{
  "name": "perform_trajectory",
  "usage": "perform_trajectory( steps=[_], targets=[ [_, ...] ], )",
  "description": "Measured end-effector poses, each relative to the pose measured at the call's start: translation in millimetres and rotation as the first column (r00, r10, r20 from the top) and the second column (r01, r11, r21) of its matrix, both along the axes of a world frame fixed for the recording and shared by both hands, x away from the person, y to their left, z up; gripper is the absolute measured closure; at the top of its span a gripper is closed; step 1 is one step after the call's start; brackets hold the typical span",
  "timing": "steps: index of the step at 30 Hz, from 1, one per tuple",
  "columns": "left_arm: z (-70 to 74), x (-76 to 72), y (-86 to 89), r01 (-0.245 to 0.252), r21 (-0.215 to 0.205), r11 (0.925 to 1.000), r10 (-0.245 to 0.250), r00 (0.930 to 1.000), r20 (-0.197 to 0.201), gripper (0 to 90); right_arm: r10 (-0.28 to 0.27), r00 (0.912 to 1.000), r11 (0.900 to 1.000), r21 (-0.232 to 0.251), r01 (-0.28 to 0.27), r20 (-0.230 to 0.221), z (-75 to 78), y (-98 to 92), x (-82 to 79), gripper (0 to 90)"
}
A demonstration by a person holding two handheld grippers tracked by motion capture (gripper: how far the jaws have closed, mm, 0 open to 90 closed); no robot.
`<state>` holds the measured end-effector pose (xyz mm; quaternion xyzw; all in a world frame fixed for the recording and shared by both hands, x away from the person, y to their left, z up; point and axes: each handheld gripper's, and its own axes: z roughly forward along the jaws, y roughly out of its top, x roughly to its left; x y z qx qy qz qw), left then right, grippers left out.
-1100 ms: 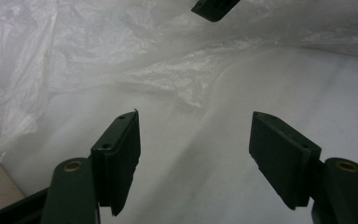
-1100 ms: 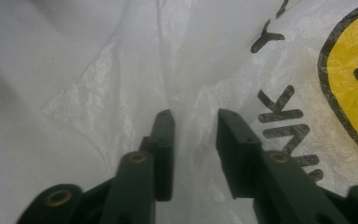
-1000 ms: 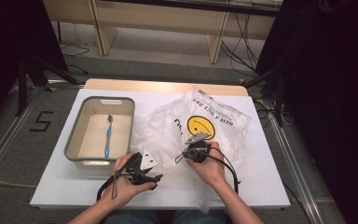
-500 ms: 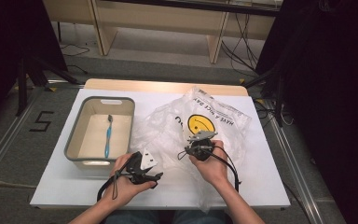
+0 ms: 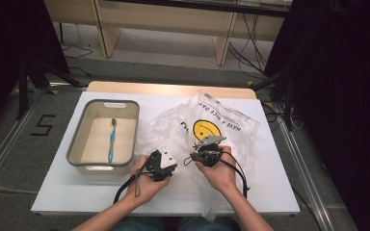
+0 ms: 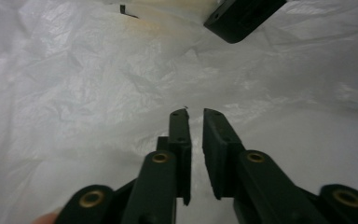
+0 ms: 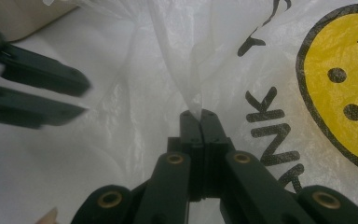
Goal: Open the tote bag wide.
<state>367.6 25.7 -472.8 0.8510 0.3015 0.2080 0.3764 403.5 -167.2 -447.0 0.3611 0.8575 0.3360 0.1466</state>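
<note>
Right claw (image 7: 200,114): jaws pressed together, pinching a raised fold of the bag (image 7: 186,70) between the tips; in the high view it (image 5: 206,153) sits over the bag's near middle, just near of the smiley.
Left claw (image 6: 195,114): jaws have just been closing and now stand nearly together, a thin gap left between them; the film lies right under the tips, but whether any is caught I cannot tell. In the high view it (image 5: 166,159) is at the bag's left near edge, just left of the right claw.
Bag look (image 5: 207,122): thin, clear-white crinkled plastic, much wrinkled, with a yellow smiley face (image 5: 207,129) and black lettering around it.
Bag axis: spread flat on the counter; long axis runs roughly near to far, slightly slanted, the printed end far and right, the loose end near the person.
Bag place: middle to right of the counter (image 5: 279,192), near edge reaching the counter's near side.
Bin (image 5: 77,149): grey-rimmed, left of the bag, just beside it.
Toothbrush (image 5: 112,139): blue, lying in the bin, long axis near to far, head at the far end.
</note>
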Motion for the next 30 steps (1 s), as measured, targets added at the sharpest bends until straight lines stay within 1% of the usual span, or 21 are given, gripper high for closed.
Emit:
perform_trajectory(
  steps=[1, 3, 5, 6, 7, 8, 9, 12, 13, 14, 17, 21, 25, 29, 30],
  targets=[
    [-4.0, 3.3, -4.0, -0.004, -0.006, 1.0, 0.004, 1.0, -0.005, 84.7, 0.0, 1.0, 1.0, 0.0, 0.0, 0.0, 0.0, 0.0, 0.0, 90.0],
    [-10.5, 8.8, -9.9, -0.001, 0.006, 1.0, 0.001, 0.9997, -0.024, 88.9, 0.001, 1.0, 1.0, 0.01, -0.001, -0.001, 1.1, -1.3, -0.4, 90.0],
    [-15.8, 12.7, -13.9, 0.004, 0.017, 0.9998, -0.004, 0.9991, -0.042, 89.1, -0.004, 1.0, 1.0, 0.024, 0.004, -0.007, 3.1, -3.2, -0.9, 90.0],
    [-18.2, 14.0, -15.6, 0.002, 0.018, 0.9998, -0.002, 0.999, -0.044, 89.1, -0.006, 1.0, 0.999, 0.032, 0.006, -0.007, 4.1, -4.6, -0.8, 90.0],
    [-19.3, 15.0, -16.3, 0.007, 0.031, 0.9995, -0.005, 0.9989, -0.046, 89.1, -0.009, 0.9999, 0.999, 0.041, 0.01, -0.013, 5.1, -6.2, -0.7, 90.0],
    [-20.7, 15.4, -17.4, 0.007, 0.03, 0.9995, -0.006, 0.999, -0.044, 89.2, -0.017, 0.9997, 0.998, 0.054, 0.018, -0.019, 6.4, -9.3, -0.2, 90.0],
    [-20.9, 15.5, -18.0, 0.007, 0.029, 0.9996, -0.006, 0.9992, -0.04, 89.2, -0.017, 0.9997, 0.998, 0.054, 0.018, -0.019, 6.4, -9.3, -0.2, 90.0],
    [-21.2, 15.6, -18.3, 0.012, 0.033, 0.9994, -0.01, 0.9993, -0.035, 89.2, -0.026, 0.9994, 0.997, 0.075, 0.027, -0.023, 9.4, -12.5, 0.0, 90.0],
    [-20.7, 15.7, -17.8, 0.02, 0.047, 0.9987, -0.019, 0.9992, -0.034, 89.2, -0.026, 0.9994, 0.997, 0.075, 0.027, -0.023, 9.4, -12.5, 0.0, 90.0],
    [-20.9, 15.5, -17.9, 0.023, 0.05, 0.9985, -0.021, 0.9993, -0.032, 89.2, -0.026, 0.9994, 0.997, 0.078, 0.028, -0.023, 10.6, -13.0, -0.2, 90.0],
    [-20.4, 15.9, -17.7, 0.023, 0.054, 0.9983, -0.021, 0.999, -0.039, 89.2, -0.033, 0.9994, 0.996, 0.084, 0.033, -0.004, 17.2, -15.4, -0.7, 90.0],
    [-20.1, 16.0, -17.4, 0.025, 0.056, 0.9981, -0.022, 0.9989, -0.04, 89.2, -0.047, 0.9982, 0.995, 0.087, 0.043, 0.038, 29.5, -19.3, -0.3, 90.0],
    [-19.9, 15.7, -17.5, 0.031, 0.069, 0.9971, -0.029, 0.999, -0.036, 89.2, -0.063, 0.9957, 0.994, 0.096, 0.056, 0.068, 41.5, -24.4, 0.9, 90.0],
    [-20.1, 15.2, -17.9, 0.033, 0.078, 0.9964, -0.031, 0.9992, -0.026, 89.2, -0.081, 0.9928, 0.99, 0.123, 0.07, 0.088, 52.9, -30.4, 3.5, 90.0],
    [-20.1, 15.0, -18.2, 0.034, 0.08, 0.9962, -0.032, 0.9992, -0.022, 89.2, -0.083, 0.9923, 0.99, 0.124, 0.071, 0.092, 55.0, -31.8, 4.1, 90.0]
  ],
)
